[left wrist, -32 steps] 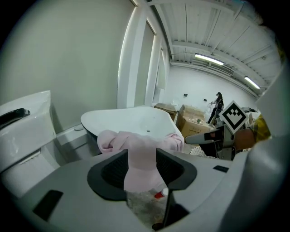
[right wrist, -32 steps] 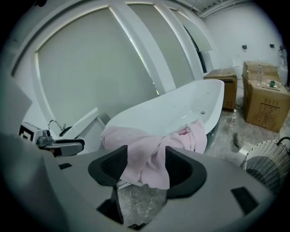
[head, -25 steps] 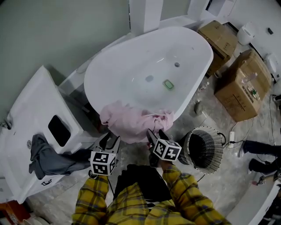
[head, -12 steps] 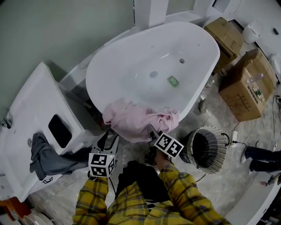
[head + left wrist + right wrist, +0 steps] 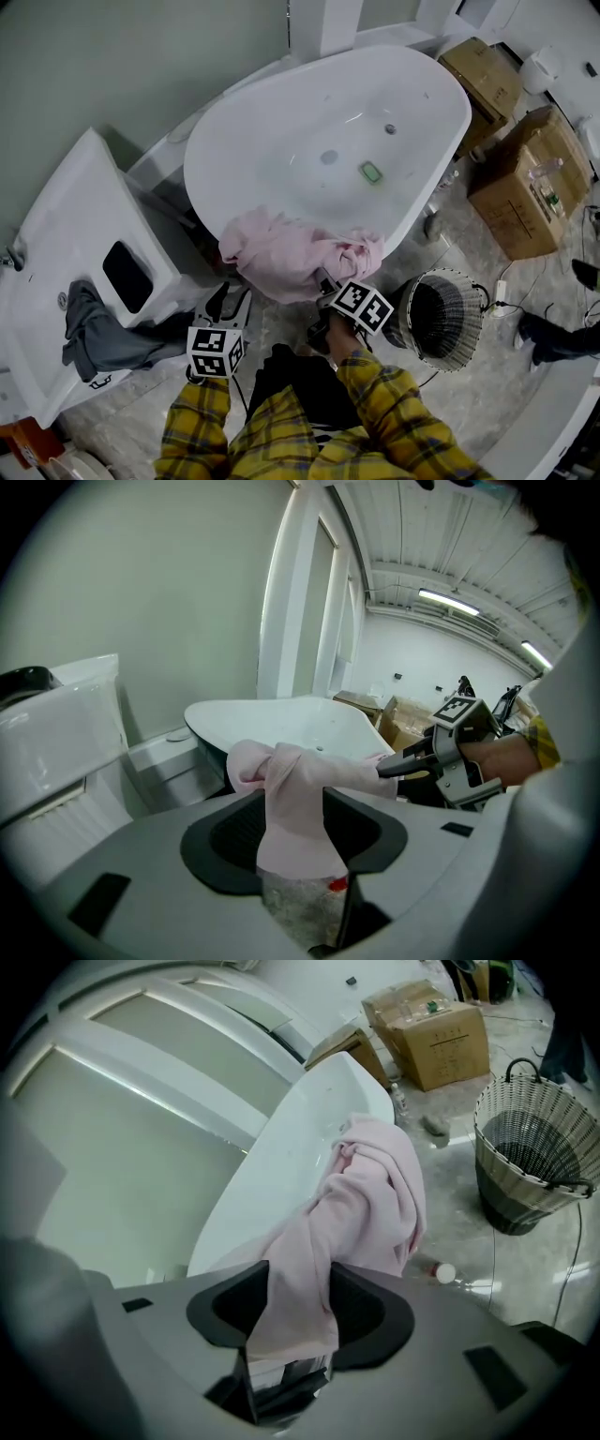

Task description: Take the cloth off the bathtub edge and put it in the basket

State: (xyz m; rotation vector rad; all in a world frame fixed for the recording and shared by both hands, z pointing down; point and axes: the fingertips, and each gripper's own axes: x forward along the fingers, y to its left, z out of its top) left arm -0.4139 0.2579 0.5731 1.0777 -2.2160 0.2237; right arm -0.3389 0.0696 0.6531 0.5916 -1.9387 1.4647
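The left gripper is clamped on a hanging fold of the soft pink cloth, and the fabric fills the gap between its dark jaws. The right gripper has just been closing its jaws. Another fold of the same cloth sits between them, pinched from both sides. Both grippers are low, in front of the near end of the white oval bathtub. The cloth lies bunched over the near rim, partly on the inner slope and partly hanging down outside.

On the tub's bottom lies a small green rectangular object, well apart from the cloth. The round woven basket, dark inside, stands on the floor just beside the right gripper, at the right in the head view, with its mouth open upward. A small clear bottle with a white cap lies on the floor between tub and basket. At the left stands a white boxy fixture with a dark grey cloth draped on it. Brown cardboard boxes stand beyond the basket, beside the tub's far end.

The floor is grey marbled stone, and the wall behind the tub is pale grey-green. A strip of floor separates the tub's rim from the basket. A white plug with a cable lies by the basket, and another person's legs are at the right edge.
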